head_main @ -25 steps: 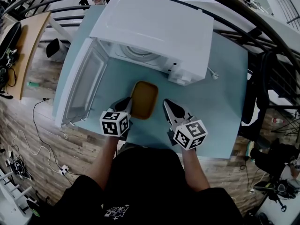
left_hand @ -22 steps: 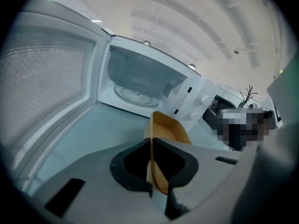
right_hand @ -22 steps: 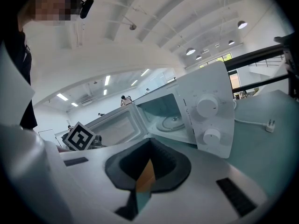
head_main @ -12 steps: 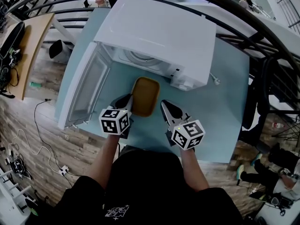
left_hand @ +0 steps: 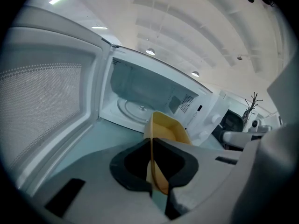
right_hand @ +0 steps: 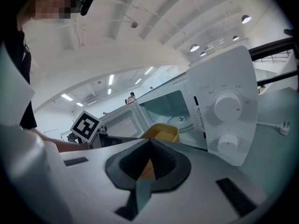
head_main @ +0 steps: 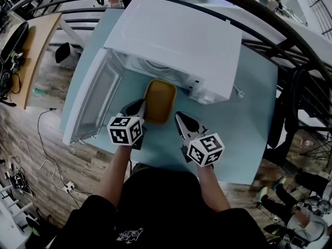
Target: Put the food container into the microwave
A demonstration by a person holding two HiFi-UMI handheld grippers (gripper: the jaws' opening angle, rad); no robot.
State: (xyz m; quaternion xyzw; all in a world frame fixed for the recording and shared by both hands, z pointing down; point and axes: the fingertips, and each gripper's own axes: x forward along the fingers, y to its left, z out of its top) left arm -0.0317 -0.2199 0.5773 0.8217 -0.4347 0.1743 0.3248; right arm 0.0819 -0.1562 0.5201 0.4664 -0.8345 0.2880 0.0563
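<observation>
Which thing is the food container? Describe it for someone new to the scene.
Find the white microwave with its door open. Just before its mouth is the container: a shallow yellow rectangular tray, pinched at its rim by the left gripper, and the only yellow thing nearby.

Left gripper [head_main: 136, 108] held forward and low, jaws clamped on a wall of the food container [head_main: 158, 101], right gripper [head_main: 180, 120] held alongside, jaws pressed together on nothing, bare left forearm [head_main: 118, 162] and right forearm [head_main: 207, 183] extended ahead of the torso.
</observation>
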